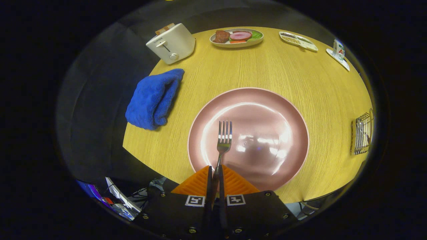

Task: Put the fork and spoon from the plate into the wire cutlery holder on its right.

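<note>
A round wooden table [267, 73] carries a large pink plate [267, 113] at its near side. Left of the plate lies a folded blue towel [152, 98]; beyond that a white toaster [171, 43]. Past the plate sits a dish of food [237, 37], and well to its right the wire holder [362, 133]. The gripper [215, 171] is clamped on the fork [224, 138] handle, both fingers pressing it, prongs out over the plate

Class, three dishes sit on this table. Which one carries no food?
The big pink plate just ahead of the hand-held gripper, which is shut on the fork. The oval dish and divided tray beyond hold food.
</note>
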{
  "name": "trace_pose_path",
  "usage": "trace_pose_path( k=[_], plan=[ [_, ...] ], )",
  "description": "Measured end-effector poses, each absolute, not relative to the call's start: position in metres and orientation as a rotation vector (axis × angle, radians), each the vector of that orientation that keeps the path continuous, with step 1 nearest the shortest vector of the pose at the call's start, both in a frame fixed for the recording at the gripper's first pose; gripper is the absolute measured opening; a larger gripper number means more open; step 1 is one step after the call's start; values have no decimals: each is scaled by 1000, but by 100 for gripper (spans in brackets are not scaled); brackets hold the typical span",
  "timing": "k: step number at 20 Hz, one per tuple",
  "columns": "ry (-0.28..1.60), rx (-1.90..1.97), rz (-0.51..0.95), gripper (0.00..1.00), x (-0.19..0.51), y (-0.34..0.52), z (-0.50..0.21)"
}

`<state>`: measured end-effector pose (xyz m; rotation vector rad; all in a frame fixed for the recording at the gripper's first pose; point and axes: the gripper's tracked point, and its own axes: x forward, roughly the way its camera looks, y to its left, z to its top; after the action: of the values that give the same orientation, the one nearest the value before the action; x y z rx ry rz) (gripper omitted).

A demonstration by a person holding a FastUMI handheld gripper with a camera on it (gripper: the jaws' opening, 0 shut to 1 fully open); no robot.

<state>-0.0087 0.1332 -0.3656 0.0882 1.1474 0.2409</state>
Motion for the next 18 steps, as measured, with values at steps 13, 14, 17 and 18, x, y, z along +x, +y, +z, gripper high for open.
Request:
trace_pose_path(
  k=[13, 14, 17, 18],
  plan=[
    [1228, 207, 190, 8, -7, 139, -411],
    [1234, 226, 200, 8, -15, 134, -388],
    [1215, 275, 178, 3, -8, 131, -387],
    [1205, 287, 178, 3, -7, 130, -384]
  ],
)
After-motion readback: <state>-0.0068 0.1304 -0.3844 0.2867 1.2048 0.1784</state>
